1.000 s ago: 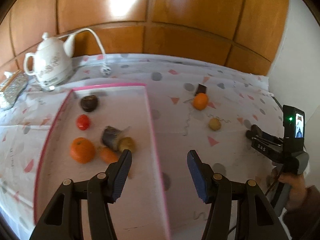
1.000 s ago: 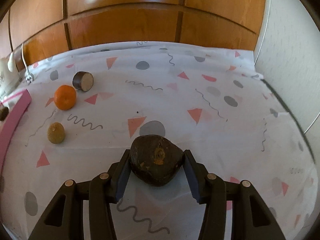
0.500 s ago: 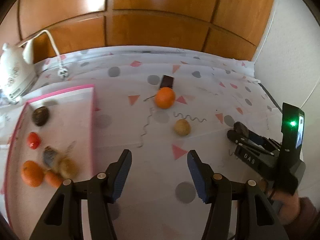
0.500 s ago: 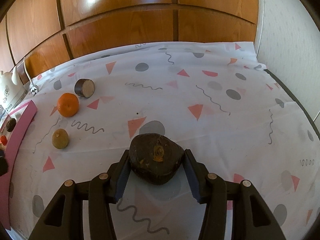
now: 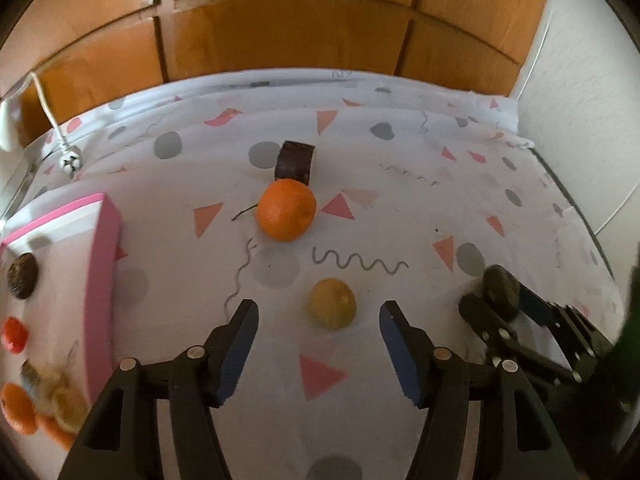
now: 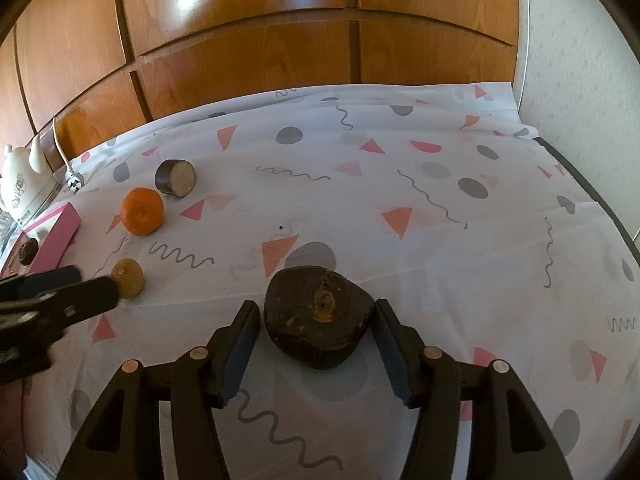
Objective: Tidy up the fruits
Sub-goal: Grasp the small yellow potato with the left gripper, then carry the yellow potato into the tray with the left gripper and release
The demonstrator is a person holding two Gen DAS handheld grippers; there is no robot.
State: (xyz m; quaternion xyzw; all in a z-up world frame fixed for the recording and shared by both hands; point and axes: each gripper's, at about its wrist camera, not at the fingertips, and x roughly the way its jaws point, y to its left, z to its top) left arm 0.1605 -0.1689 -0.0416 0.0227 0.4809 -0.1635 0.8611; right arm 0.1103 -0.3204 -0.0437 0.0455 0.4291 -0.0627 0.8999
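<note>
My left gripper (image 5: 319,312) is open and its jaws are opening, with a small yellow-brown fruit (image 5: 331,303) on the cloth just ahead, between the fingertips and untouched. Beyond it lie an orange (image 5: 286,209) and a dark cut cylinder (image 5: 295,162). The pink-rimmed tray (image 5: 102,280) at the left holds several fruits. My right gripper (image 6: 316,308) straddles a dark brown fruit (image 6: 318,314) resting on the cloth. Its jaws are opening, with a gap showing at the left pad. The right wrist view also shows the left gripper (image 6: 99,281) at the small fruit (image 6: 128,278).
A white teapot (image 6: 20,176) and a white cord with plug (image 5: 70,162) sit at the back left, near the tray. Wooden panels (image 6: 240,40) back the table, and a white wall (image 6: 580,60) runs along its right edge. The patterned cloth (image 6: 440,220) covers the table.
My left gripper has swung right from over the tray to the small yellow-brown fruit and widened. My right gripper stayed put and its pads have eased off the dark fruit.
</note>
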